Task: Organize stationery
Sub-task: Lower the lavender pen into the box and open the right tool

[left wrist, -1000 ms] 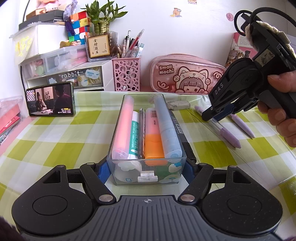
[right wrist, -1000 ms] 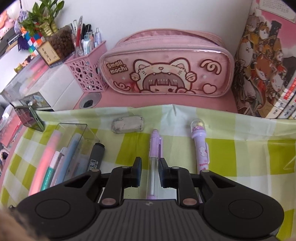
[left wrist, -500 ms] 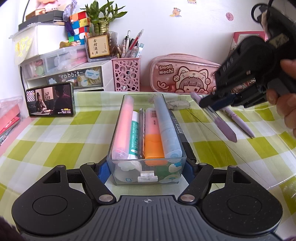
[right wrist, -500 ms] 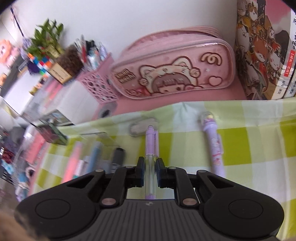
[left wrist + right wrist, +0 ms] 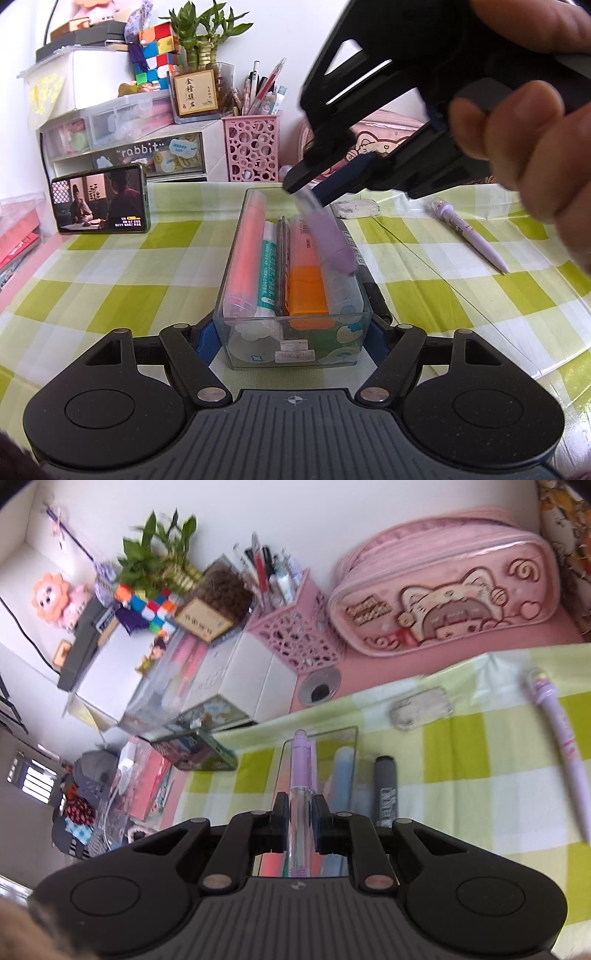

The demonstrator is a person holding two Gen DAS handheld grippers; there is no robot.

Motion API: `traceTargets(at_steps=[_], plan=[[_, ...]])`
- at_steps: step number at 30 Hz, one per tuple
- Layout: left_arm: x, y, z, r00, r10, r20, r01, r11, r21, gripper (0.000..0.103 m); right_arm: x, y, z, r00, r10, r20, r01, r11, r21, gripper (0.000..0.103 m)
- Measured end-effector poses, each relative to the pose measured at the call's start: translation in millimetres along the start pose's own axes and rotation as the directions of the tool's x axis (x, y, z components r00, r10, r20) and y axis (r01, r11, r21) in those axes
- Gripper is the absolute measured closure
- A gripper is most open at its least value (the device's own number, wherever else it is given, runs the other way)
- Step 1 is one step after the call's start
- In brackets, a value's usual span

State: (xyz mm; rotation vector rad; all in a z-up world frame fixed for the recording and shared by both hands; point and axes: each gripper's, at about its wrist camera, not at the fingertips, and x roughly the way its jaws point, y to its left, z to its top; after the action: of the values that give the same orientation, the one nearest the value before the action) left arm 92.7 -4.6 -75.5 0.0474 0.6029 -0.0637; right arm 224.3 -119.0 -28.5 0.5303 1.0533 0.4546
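Straight ahead of my left gripper sits the clear box, its near end wedged between my fingers, which are spread wide and pressing its side walls, so I have it braced on the checked tablecloth. Inside it lie a pink marker, a teal pen, an orange highlighter and a blue marker, packed side by side. My right gripper is nearly closed, pinching the clear barrel of the purple pen, which hangs tilted over the box, tip down above the blue marker. Right of it, outside the box wall, lies a grey marker; farther right a lilac pen, and beyond, an eraser.

My worry is that the box looks full. Released at this slant, the pen could ride on the markers, roll over the low wall and land by the grey marker. The smooth barrel may also slip in my pinch.
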Motion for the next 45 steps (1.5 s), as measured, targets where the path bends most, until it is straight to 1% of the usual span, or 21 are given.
traceTargets(at_steps=[6,10,13,15,19,20,22,26,27,29,31,34,36,38,41,43,45], plan=[[0,0,0,1.0,0.0,0.0,0.0,1.0,0.0,0.03,18,7,-2,0.998,-0.048,-0.042,0.048,0.999,0.002,0.086],[0,0,0,1.0,0.0,0.0,0.0,1.0,0.0,0.03,21,10,-3,0.998,-0.037,-0.059,0.037,0.999,0.005,0.084],[0,0,0,1.0,0.0,0.0,0.0,1.0,0.0,0.03,19,12,-4,0.997,-0.037,-0.063,0.036,0.999,-0.02,0.084],[0,0,0,1.0,0.0,0.0,0.0,1.0,0.0,0.03,18,12,-5,0.997,-0.023,-0.072,0.022,1.0,-0.014,0.084],[0,0,0,1.0,0.0,0.0,0.0,1.0,0.0,0.03,21,3,-3,0.992,0.049,-0.118,-0.042,0.998,0.054,0.084],[0,0,0,1.0,0.0,0.0,0.0,1.0,0.0,0.03,21,2,-4,0.993,0.041,-0.115,-0.035,0.998,0.053,0.084],[0,0,0,1.0,0.0,0.0,0.0,1.0,0.0,0.03,19,2,-5,0.996,0.001,-0.094,0.002,0.999,0.038,0.084],[0,0,0,1.0,0.0,0.0,0.0,1.0,0.0,0.03,19,0,-7,0.995,0.012,-0.099,-0.009,0.999,0.035,0.084],[0,0,0,1.0,0.0,0.0,0.0,1.0,0.0,0.03,18,-1,-7,0.995,0.018,-0.095,-0.013,0.999,0.047,0.084],[0,0,0,1.0,0.0,0.0,0.0,1.0,0.001,0.03,17,-6,-6,0.997,0.026,-0.078,-0.018,0.995,0.099,0.088],[0,0,0,1.0,-0.001,0.0,0.001,1.0,0.001,0.03,17,-9,-5,0.998,0.02,-0.064,-0.012,0.992,0.122,0.089],[0,0,0,1.0,-0.001,0.0,0.001,1.0,0.001,0.03,18,-9,-6,0.997,0.029,-0.069,-0.021,0.993,0.116,0.089],[0,0,0,1.0,-0.001,0.0,0.001,1.0,0.001,0.03,16,-10,-5,0.996,0.049,-0.076,-0.04,0.993,0.115,0.089],[0,0,0,1.0,-0.001,0.0,0.001,1.0,0.001,0.03,11,-11,-4,0.996,0.06,-0.066,-0.053,0.993,0.104,0.088],[0,0,0,1.0,-0.001,0.0,0.001,1.0,0.001,0.03,-2,-12,-2,0.996,0.081,-0.022,-0.079,0.995,0.064,0.087],[0,0,0,1.0,-0.001,0.0,0.001,1.0,0.001,0.03,-13,-12,0,0.999,0.045,0.025,-0.046,0.999,0.012,0.087],[0,0,0,1.0,-0.001,0.0,0.001,1.0,0.0,0.03,-22,-16,2,0.998,-0.007,0.067,0.009,0.999,-0.03,0.086]])
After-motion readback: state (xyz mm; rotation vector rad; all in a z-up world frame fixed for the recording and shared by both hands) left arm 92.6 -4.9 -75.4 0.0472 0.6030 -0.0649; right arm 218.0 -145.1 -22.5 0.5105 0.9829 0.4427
